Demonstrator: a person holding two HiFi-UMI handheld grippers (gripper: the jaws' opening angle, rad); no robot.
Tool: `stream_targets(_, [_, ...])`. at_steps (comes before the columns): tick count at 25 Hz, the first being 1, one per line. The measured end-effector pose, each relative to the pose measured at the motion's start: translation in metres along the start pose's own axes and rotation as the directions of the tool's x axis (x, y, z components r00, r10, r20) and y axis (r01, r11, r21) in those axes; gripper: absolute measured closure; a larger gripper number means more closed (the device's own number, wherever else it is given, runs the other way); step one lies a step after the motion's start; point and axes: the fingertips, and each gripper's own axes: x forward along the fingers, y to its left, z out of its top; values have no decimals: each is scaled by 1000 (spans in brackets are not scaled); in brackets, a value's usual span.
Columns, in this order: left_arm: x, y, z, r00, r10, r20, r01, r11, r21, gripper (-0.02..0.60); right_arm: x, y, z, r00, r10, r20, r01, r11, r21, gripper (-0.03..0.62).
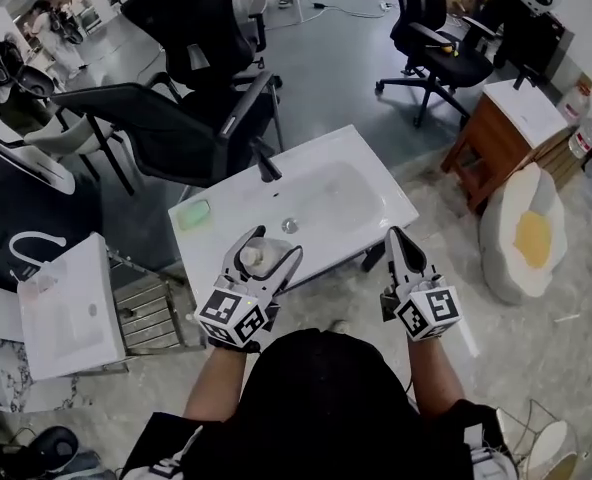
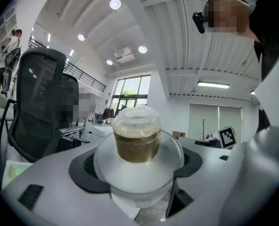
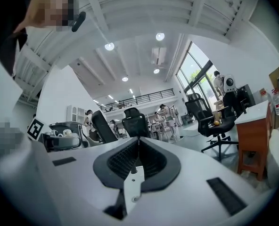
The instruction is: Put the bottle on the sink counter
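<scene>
Left gripper (image 1: 271, 245) grips the bottle (image 2: 137, 140) between its fingers, right gripper (image 1: 396, 236) pinched together and empty; advise seating the base flat on bare sink counter (image 1: 376, 223) beyond the fingertips before releasing.

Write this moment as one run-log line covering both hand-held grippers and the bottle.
left hand-held gripper: shut on bottle | right hand-held gripper: shut, empty | bottle: not yet on sink counter

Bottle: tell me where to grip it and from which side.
Grip the bottle by its wide round body below the neck, from the side, as the left gripper does. The cap is narrow and the shoulder slopes, so a higher grip might slip.
</scene>
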Motion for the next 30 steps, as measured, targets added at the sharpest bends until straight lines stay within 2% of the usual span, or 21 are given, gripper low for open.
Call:
stream_targets(5, [39,-6,-9,999,26,-19,-27,1000,-5,226,-2,-35,3,1000,19,-9,-19,1000,4,563])
stream_targets(11, [77,-23,-26,998,3,-61,-5,1000,-24,225,-10,-67,1,1000,-1,-29,1,1000,12,563])
stream_targets(16, [103,-26,-38,997,-1,-81,2,1000,9,225,-4,-90,-10,998,-15,-61,17,1000,21,563])
stream_targets(20, [124,-13,-42,997,-8,-83,6,1000,-26,225,7,-103,-8,998,-28,-62,29,999,20,563])
stream_targets(27, [177,23,-43,994,-5,-110,2,1000,-20,225,56,-131,-2,995,-45,-86,45,999,-1,563])
stream_targets(30, [206,35,-39,994,-20,-111,15,999,-45,225,80,-143,4,994,-56,-98,56,998,-1,562])
